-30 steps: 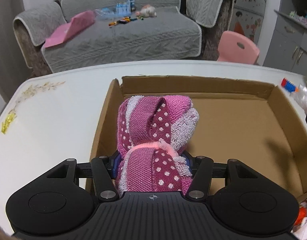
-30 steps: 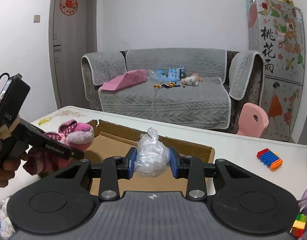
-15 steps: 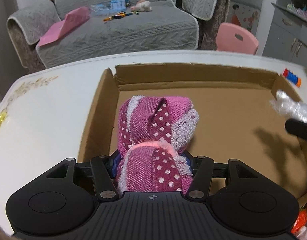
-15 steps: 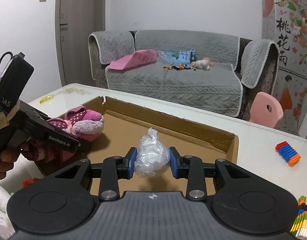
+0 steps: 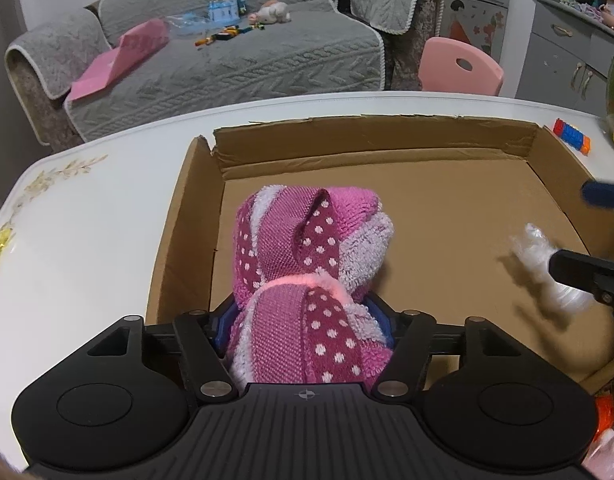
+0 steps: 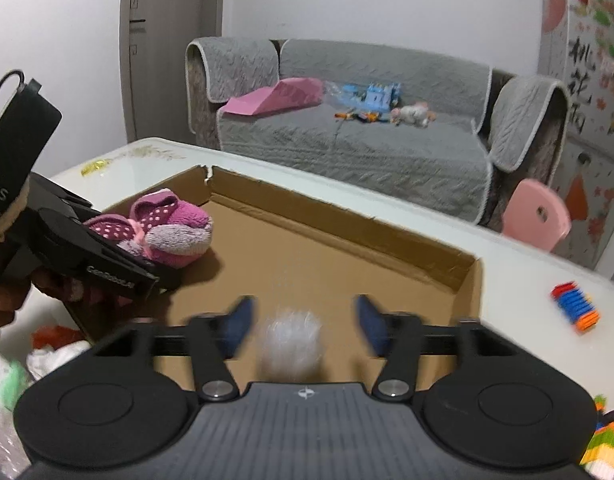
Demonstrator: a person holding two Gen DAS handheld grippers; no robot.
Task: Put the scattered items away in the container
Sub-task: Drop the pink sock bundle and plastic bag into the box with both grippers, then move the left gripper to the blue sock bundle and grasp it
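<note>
As your right gripper springs apart, the crumpled clear plastic bag that it pinched a second ago drops free between the opening jaws, over the floor of the shallow brown cardboard box. That item is as good as delivered. Your left gripper is opening too, the pink polka-dot fabric slipper still between its pads, low at the box's left wall. The right view shows that slipper side-on; the left view shows the bag beside the box's right wall, above its own shadow.
</note>
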